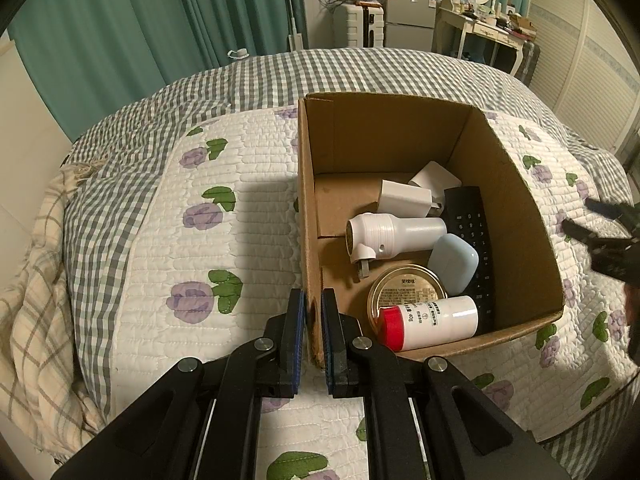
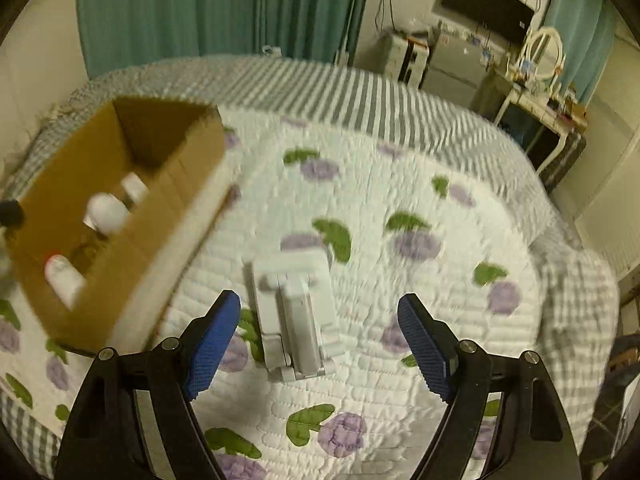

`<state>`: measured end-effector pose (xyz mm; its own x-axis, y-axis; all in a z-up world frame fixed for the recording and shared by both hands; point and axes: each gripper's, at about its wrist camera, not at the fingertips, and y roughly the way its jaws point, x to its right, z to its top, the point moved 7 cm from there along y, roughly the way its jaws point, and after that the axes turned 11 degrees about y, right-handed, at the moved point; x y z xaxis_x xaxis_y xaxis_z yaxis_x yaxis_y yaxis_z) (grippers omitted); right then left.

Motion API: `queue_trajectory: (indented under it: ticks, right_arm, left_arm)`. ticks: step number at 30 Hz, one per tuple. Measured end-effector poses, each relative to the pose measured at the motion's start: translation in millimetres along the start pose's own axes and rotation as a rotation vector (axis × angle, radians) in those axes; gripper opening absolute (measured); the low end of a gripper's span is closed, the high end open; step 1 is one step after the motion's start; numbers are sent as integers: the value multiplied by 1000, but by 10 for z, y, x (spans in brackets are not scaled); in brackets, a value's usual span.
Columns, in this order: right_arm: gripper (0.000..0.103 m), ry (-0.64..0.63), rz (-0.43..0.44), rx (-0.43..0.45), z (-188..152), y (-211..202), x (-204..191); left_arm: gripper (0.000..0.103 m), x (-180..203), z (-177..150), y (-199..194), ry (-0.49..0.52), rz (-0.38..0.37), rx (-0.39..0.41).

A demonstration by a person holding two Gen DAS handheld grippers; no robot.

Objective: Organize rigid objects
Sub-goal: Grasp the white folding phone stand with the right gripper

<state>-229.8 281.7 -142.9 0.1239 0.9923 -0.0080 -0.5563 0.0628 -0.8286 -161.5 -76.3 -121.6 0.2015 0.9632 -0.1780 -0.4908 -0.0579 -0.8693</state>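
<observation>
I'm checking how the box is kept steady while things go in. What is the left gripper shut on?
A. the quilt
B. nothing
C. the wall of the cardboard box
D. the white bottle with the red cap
C: in the left wrist view the left gripper has its blue pads pressed on either side of the near wall of the cardboard box, one pad outside and one inside.

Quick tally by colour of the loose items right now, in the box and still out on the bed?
White: 5, that is two chargers, plug-in device, red-capped bottle and folding stand on the quilt
Black: 1, remote
Pale blue: 1, case
Gold: 1, tin
Total: 8
</observation>
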Motion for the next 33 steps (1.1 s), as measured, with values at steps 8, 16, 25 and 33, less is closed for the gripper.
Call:
queue_trajectory:
  ticks: [8, 16, 25, 33]
  right_arm:
    - [81, 46, 32, -72, -232, 452, 38]
    - [81, 65, 29, -107, -265, 724, 5]
    - [78, 82, 37, -113, -263, 811, -18]
    - [70, 78, 43, -107, -268, 780, -28]
  left_arm:
    - [8, 3, 6, 0, 1, 0, 1]
    - [8, 4, 4, -1, 3, 1, 0]
    - [8, 4, 6, -1, 2, 0, 0]
    - [8, 9, 5, -1, 3, 0, -1]
